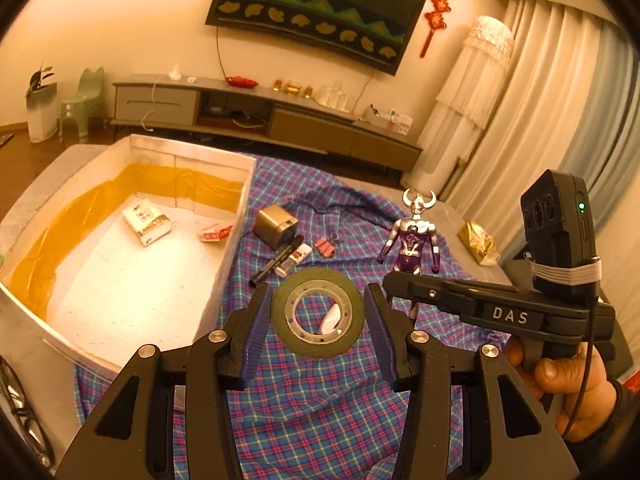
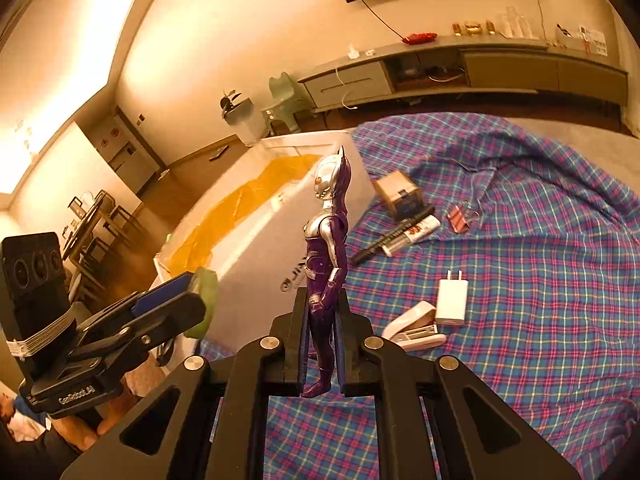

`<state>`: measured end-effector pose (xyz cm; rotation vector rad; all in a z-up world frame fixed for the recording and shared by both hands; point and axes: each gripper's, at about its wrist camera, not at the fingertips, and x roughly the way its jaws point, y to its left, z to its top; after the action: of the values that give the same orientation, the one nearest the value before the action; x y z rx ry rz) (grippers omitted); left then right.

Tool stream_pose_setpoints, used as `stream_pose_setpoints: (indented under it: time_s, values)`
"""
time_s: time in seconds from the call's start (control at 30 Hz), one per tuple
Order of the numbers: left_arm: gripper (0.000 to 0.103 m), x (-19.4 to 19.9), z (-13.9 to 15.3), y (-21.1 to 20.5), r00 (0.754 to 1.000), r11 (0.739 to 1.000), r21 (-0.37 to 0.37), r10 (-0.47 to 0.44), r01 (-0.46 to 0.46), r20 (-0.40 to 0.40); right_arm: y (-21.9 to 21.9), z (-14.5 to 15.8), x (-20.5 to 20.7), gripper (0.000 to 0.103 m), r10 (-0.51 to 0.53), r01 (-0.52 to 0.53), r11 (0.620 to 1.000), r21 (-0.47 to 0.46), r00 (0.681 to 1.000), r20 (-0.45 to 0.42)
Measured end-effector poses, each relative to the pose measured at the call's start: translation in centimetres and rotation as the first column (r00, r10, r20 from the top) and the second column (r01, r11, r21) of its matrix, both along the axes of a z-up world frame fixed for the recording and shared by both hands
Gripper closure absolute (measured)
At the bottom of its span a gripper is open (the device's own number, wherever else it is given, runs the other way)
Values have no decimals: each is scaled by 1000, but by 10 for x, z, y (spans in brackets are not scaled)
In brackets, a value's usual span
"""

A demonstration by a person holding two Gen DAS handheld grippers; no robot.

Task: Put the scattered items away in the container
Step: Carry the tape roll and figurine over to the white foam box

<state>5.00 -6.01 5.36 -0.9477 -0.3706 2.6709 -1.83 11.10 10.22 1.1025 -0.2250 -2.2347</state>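
My left gripper (image 1: pixel 318 312) grasps the green tape roll (image 1: pixel 318 312) at the centre of the left wrist frame, a blue pad pressed against each side of its rim, and the roll hangs over the plaid cloth (image 1: pixel 320 400). In the right wrist view the same roll (image 2: pixel 202 304) shows edge-on at lower left, clamped in that gripper (image 2: pixel 188 300). My right gripper (image 2: pixel 322 344) is clenched on the purple and silver figure (image 2: pixel 328 256), its fingers closed on the legs at lower centre, the figure upright with its horned head toward the top of the frame. In the left wrist frame the figure (image 1: pixel 414 236) stands at centre right, above that gripper's black finger (image 1: pixel 440 292).

The white foam box (image 1: pixel 132 264) fills the left half of the left wrist frame, lined with yellow tape, two small packets (image 1: pixel 146 220) lying on its floor. Just right of the box, on the cloth, lie a brown cube (image 1: pixel 276 226), a black marker (image 1: pixel 276 262) and pink clips (image 1: pixel 325 246). In the right wrist frame a white charger plug (image 2: pixel 451 300) and a white stapler (image 2: pixel 414 326) lie beside each other at centre right.
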Motion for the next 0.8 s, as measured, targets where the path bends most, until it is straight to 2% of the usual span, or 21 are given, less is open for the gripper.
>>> stream_pose_setpoints:
  time_s: [0.37, 0.8]
  values:
    - [54, 8, 13, -26, 998, 998, 30, 51, -50, -40, -26, 23, 15, 91, 42, -41, 999, 14, 998, -43]
    - [54, 5, 22, -62, 991, 990, 80, 121, -116, -60, -61, 43, 14, 91, 94, -92, 995, 29, 992, -82]
